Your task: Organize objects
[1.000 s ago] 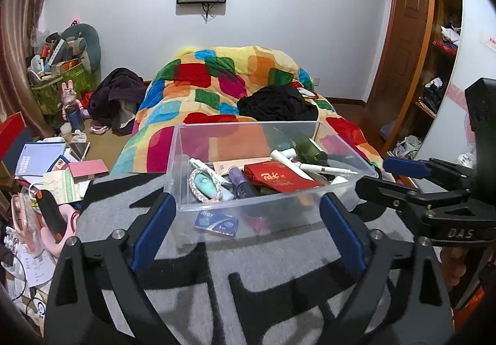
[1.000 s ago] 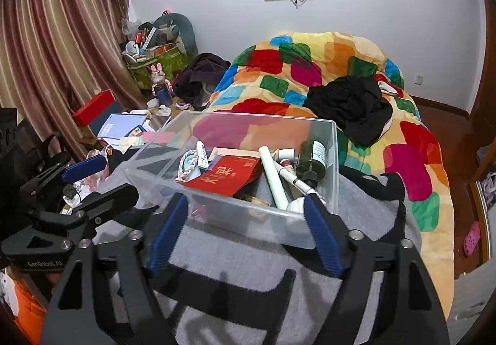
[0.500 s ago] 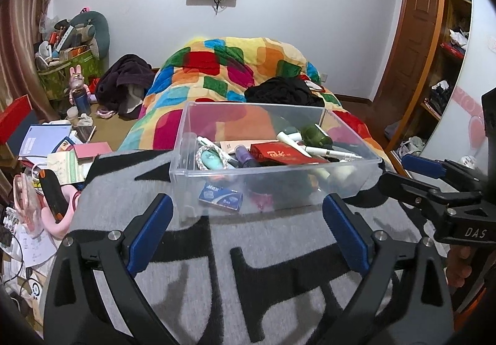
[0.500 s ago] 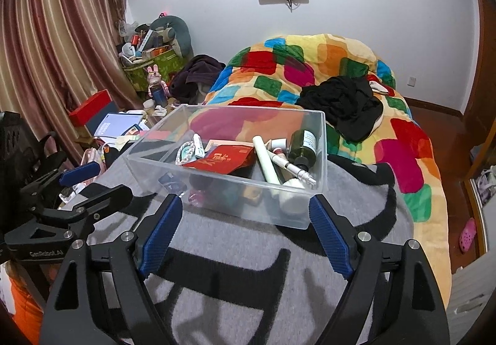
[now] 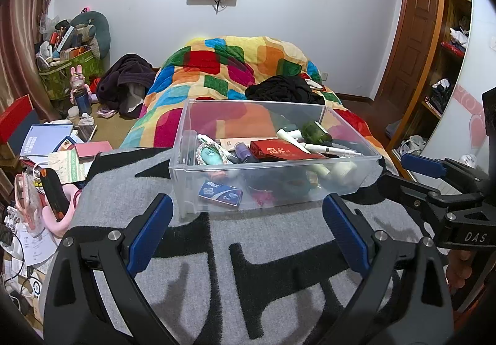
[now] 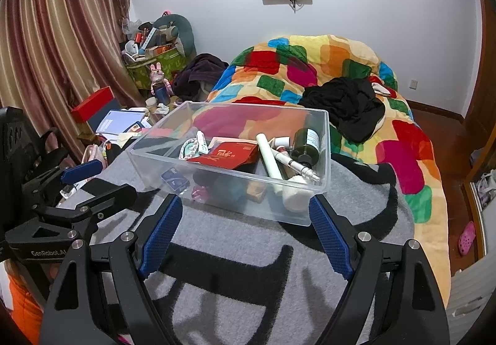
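Observation:
A clear plastic bin (image 5: 186, 184) stands on a grey and black blanket (image 5: 217, 267). It also shows in the right wrist view (image 6: 324, 156). It holds a red packet (image 5: 280, 151), a green bottle (image 5: 316, 133), a white tube (image 6: 269, 159), a blue card box (image 5: 220, 194) and several small items. My left gripper (image 5: 245, 227) is open and empty, just short of the bin's near wall. My right gripper (image 6: 245, 233) is open and empty, near the bin's front. Each gripper shows at the edge of the other's view.
A bed with a multicoloured quilt (image 5: 235, 72) and black clothes (image 6: 347, 103) lies behind the bin. Books, papers and a red box (image 5: 15, 119) clutter the floor at left. A wardrobe (image 5: 446, 60) stands at right. Curtains (image 6: 55, 44) hang at left.
Both grippers have drawn back from the bin and risen a little, so the bin's near wall sits farther from the fingertips. Both stayed open. The bin has not moved.

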Demonstrator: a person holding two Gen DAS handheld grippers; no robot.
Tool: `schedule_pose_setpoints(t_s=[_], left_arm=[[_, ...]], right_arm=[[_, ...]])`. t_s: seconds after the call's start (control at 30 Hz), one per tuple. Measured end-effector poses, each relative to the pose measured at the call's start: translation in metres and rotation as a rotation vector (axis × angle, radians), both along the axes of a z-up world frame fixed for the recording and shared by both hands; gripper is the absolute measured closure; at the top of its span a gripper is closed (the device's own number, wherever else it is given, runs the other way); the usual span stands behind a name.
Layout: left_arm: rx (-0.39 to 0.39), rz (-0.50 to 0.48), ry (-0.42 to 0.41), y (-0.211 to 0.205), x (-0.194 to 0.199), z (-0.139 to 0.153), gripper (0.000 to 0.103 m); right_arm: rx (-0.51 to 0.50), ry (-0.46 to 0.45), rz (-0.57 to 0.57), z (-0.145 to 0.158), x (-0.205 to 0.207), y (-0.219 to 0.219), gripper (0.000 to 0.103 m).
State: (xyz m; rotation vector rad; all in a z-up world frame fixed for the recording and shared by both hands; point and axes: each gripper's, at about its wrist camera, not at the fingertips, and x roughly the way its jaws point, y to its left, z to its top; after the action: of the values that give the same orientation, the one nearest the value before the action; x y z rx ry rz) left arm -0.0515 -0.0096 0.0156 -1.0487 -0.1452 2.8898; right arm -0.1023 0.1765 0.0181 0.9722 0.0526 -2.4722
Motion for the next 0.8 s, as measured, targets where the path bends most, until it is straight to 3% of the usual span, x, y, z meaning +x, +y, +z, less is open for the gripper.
schedule_pose_setpoints(t_s=[0.8], left_arm=[[-0.010, -0.011, 0.002, 0.0058, 0.0003, 0.0037, 0.005]], right_arm=[[0.001, -0.001, 0.002, -0.0015, -0.0004, -0.0013, 0.021]])
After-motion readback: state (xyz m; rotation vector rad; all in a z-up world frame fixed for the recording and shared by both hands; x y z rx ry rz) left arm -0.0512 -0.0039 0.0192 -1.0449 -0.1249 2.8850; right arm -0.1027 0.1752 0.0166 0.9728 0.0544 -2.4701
